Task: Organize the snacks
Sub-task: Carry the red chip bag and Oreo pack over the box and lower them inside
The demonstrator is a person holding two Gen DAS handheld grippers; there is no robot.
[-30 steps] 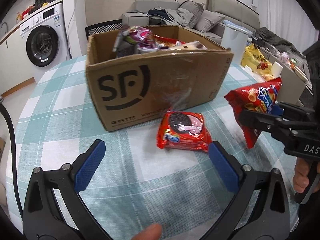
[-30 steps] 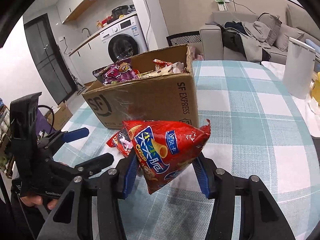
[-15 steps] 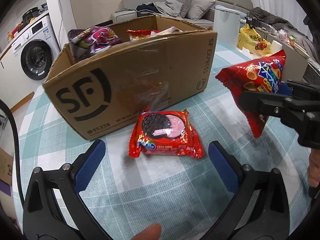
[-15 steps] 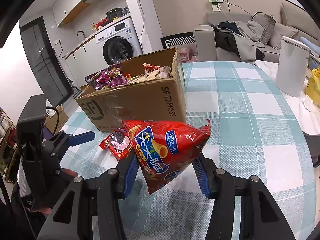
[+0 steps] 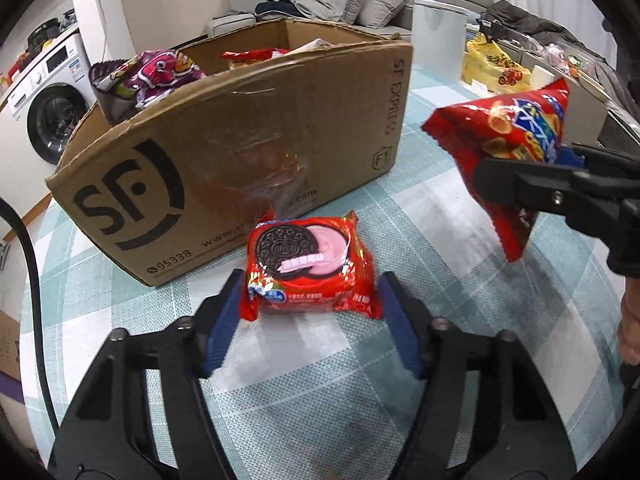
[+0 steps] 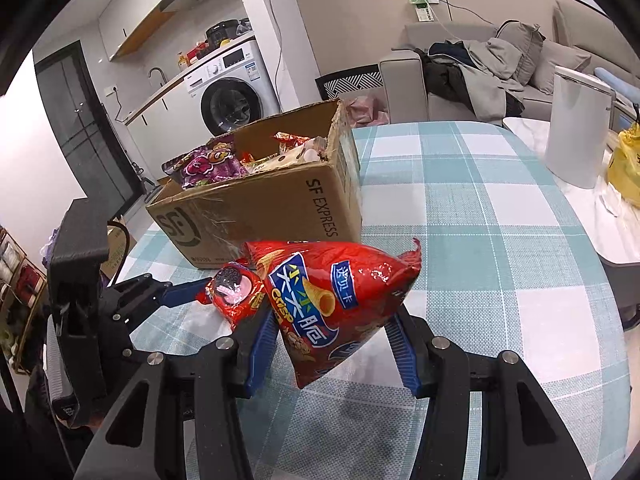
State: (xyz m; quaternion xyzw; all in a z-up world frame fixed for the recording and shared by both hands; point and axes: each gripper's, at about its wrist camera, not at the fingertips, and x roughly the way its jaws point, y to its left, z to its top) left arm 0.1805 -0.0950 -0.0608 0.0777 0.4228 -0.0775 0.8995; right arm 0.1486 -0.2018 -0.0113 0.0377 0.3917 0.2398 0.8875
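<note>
Left jaws newly closed around Oreo pack (image 5: 308,268)

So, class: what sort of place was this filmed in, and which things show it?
Most likely a home, an open living area: a white front-loading washing machine, a grey fabric sofa piled with clothes, and a teal-checked tablecloth.

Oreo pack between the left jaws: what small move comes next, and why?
Probably lift it. The left gripper has just been closing, and its pads now flank the Oreo pack, which lies on the table before the box. Check the grip first; the right gripper already holds the chip bag up.
</note>
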